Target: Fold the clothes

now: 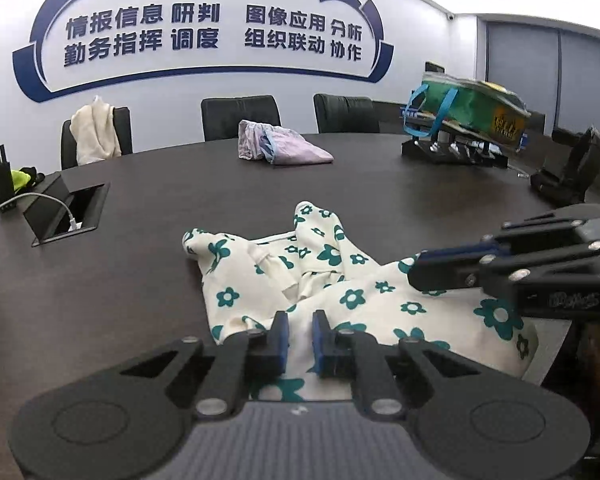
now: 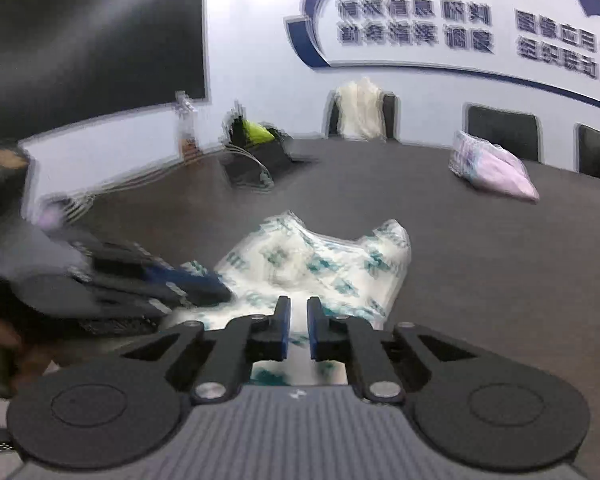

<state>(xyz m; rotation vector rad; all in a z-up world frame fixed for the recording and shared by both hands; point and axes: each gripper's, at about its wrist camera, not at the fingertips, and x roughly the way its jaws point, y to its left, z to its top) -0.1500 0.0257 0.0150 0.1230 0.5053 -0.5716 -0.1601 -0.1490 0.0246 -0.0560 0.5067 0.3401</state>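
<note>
- Left wrist view: the cream garment (image 1: 340, 288) with green flowers lies crumpled on the dark table (image 1: 140, 280), running from the near edge away toward the wall lettering (image 1: 212, 32). The left tool (image 1: 300, 334) stands narrowly parted with cloth between its pads; the right tool (image 1: 420, 270) rests on the garment.
- Right wrist view: blurred; the right tool (image 2: 298, 320) is slightly open over the garment (image 2: 320, 264), its grip uncertain.

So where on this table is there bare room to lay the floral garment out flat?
Bare dark table lies left of the floral garment, up to the open cable box, and in the wide band between it and the folded lilac clothes. The right is crowded: right claw, green bag and black stands.
</note>
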